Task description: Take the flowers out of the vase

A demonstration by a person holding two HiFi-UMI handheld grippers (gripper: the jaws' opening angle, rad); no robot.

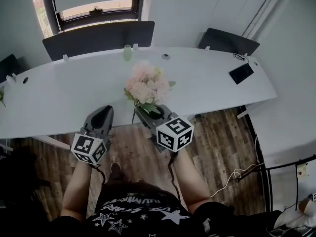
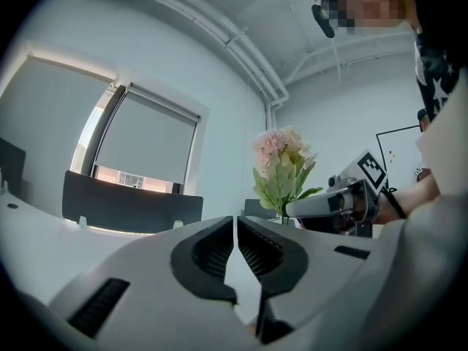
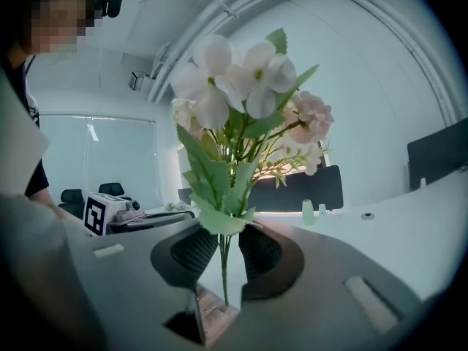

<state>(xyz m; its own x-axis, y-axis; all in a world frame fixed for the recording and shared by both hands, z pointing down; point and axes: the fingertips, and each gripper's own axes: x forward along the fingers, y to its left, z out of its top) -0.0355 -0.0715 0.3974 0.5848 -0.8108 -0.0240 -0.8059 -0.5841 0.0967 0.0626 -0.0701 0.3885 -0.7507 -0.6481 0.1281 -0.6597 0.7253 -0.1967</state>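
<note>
A bunch of pink and white flowers (image 1: pixel 145 87) with green leaves stands upright in my right gripper (image 1: pixel 142 111), held over the near edge of the white table (image 1: pixel 212 83). In the right gripper view the thin green stems (image 3: pixel 223 265) run down between the two pads of the right gripper (image 3: pixel 223 248), which is shut on them. A small pale green vase (image 1: pixel 127 52) stands at the table's far side, well apart from the flowers; it also shows as the vase (image 3: pixel 308 212). My left gripper (image 1: pixel 104 110) hangs to the left of the flowers, shut and empty (image 2: pixel 235 229).
A black phone (image 1: pixel 241 73) lies at the table's right end. Dark divider panels (image 1: pixel 98 37) and a chair back (image 1: pixel 228 41) line the far edge. Wooden floor (image 1: pixel 217 152) with a white cable (image 1: pixel 237 174) lies under my arms.
</note>
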